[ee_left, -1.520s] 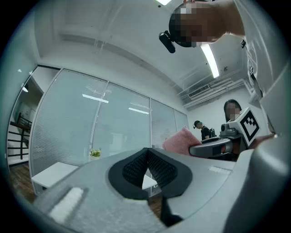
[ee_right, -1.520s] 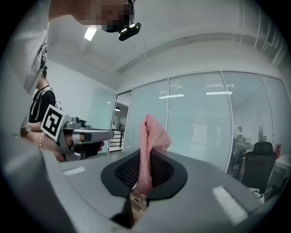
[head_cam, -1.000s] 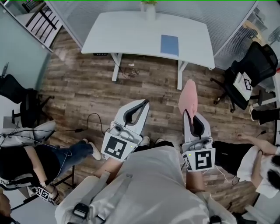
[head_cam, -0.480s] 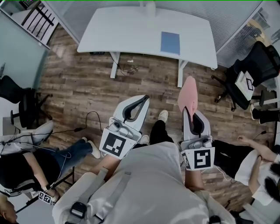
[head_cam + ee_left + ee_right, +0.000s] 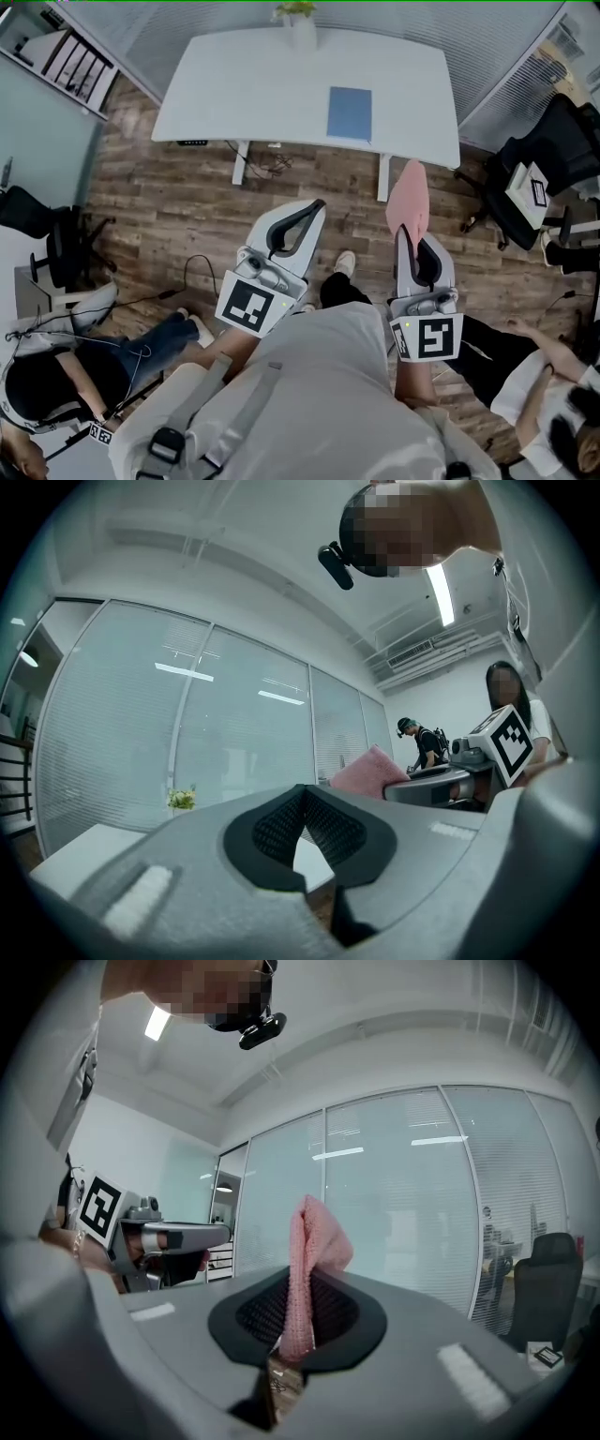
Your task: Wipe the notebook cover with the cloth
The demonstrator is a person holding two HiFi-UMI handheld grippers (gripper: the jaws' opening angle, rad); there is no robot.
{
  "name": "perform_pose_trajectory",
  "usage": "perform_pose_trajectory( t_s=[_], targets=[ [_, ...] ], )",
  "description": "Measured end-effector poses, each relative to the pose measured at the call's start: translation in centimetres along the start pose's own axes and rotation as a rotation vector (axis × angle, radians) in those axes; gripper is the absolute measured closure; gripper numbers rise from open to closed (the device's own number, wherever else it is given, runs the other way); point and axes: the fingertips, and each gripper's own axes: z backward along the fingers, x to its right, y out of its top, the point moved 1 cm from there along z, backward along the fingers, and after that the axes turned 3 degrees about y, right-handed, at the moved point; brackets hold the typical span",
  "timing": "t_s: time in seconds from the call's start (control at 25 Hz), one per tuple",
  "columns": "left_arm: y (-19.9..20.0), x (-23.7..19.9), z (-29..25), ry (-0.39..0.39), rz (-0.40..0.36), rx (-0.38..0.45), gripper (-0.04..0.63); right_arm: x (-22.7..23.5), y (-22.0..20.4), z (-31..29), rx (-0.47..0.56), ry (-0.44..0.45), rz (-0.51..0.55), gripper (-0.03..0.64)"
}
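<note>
Right gripper [image 5: 411, 236]: jaws clenched on pink cloth [image 5: 409, 195]; cloth sticks out past jaw tips, held in air above wood floor [image 5: 178, 202].
Left gripper [image 5: 316, 204]: jaws closed together, nothing between.
Blue notebook [image 5: 350, 112]: flat on white desk [image 5: 248, 89], right of centre, well apart from both grippers.
Potted plant [image 5: 298, 17]: at desk's far edge.

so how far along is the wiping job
Done: the pink cloth is picked up, clamped upright in the right gripper.
In hand: the person stands on the wood floor short of the white table, cloth pointing toward it; the left gripper is shut and empty.
Left: the blue notebook lies flat on the table, not yet touched, so all the wiping remains.
</note>
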Motion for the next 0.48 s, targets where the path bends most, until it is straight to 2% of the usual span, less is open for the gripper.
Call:
perform_pose_trajectory(
  t_s=[0.28, 0.48],
  targets=[
    [-0.8, -0.5, -9.6, 0.019, -0.019, -0.004, 0.595, 8.7, -0.5, -3.7, 0.003, 0.005, 0.001, 0.594],
    [-1.8, -1.8, -13.8, 0.043, -0.013, -0.022, 0.595, 12.4, -1.3, -7.0, -0.008, 0.037, 0.003, 0.594]
  ],
)
